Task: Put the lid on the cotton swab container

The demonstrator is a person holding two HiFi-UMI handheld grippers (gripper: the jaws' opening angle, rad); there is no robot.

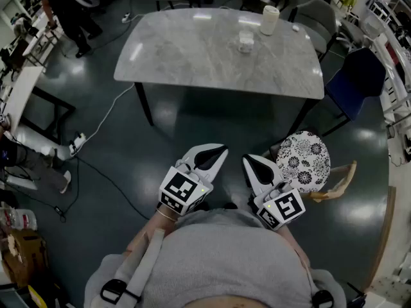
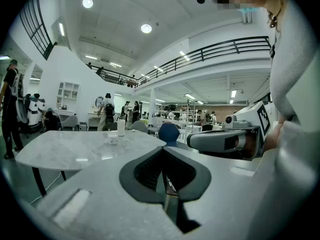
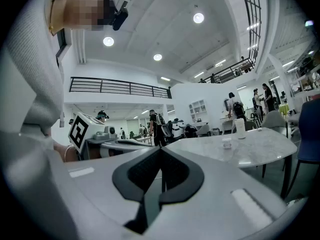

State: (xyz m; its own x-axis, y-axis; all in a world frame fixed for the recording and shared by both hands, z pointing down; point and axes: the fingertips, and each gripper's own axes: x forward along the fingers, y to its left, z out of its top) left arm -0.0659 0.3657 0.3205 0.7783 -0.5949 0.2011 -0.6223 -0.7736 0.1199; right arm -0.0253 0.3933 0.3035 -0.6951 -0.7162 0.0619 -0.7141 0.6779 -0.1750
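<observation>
I'm holding both close to my belly, facing the table: left gripper angling down a bit, right gripper level, both w/ jaws closed, empty.

**Head view:** from above the person, facing steeply down, the marble table far ahead. **Left gripper view:** low, nearly level, well short of the table (seen left of centre). **Right gripper view:** equally low, table at right. All three share the tabletop and the cotton swab container on it.
</observation>
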